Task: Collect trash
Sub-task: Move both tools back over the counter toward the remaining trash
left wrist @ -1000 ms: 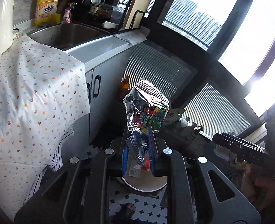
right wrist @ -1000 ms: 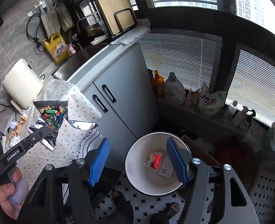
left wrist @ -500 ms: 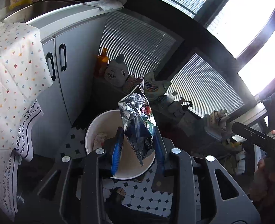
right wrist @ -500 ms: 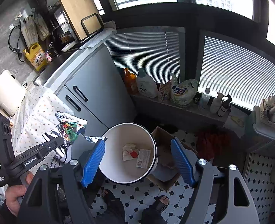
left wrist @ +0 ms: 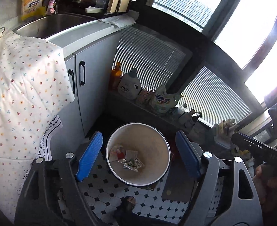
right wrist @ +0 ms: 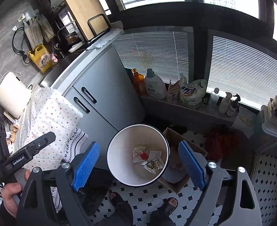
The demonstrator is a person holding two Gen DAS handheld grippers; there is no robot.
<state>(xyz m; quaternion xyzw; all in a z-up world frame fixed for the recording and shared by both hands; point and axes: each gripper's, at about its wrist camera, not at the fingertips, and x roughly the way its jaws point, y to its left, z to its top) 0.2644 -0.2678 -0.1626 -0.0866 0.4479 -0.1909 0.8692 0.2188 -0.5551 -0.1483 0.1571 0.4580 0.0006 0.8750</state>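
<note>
- Left claw (left wrist: 138, 157) hangs over the white bin (left wrist: 110, 141), its blue pads (left wrist: 89, 157) opening wide with nothing between them.
- Right claw (right wrist: 138, 164) is poised above the same bin (right wrist: 119, 150), its jaws also opening and empty.
- Foil wrapper (left wrist: 133, 163) lies crumpled at the bottom of the bin, on top of paper scraps (left wrist: 117, 150); seen from the right wrist, the wrapper (right wrist: 153, 164) rests toward the bin's near wall.
- By the look of it, the drop step is finishing: the trash is in the bin and both claws are free.
- More litter appears to sit on the desk (right wrist: 12, 130) at the far left of the right wrist view, beside the floral cloth (right wrist: 49, 113); what the bits are is too small to tell.
- Next move likely calls for swinging a claw away from the bin toward the desk, keeping the jaws apart, and lining up on one scrap.
- Care is needed near the cloth's hanging edge, which could snag a pad.
</note>
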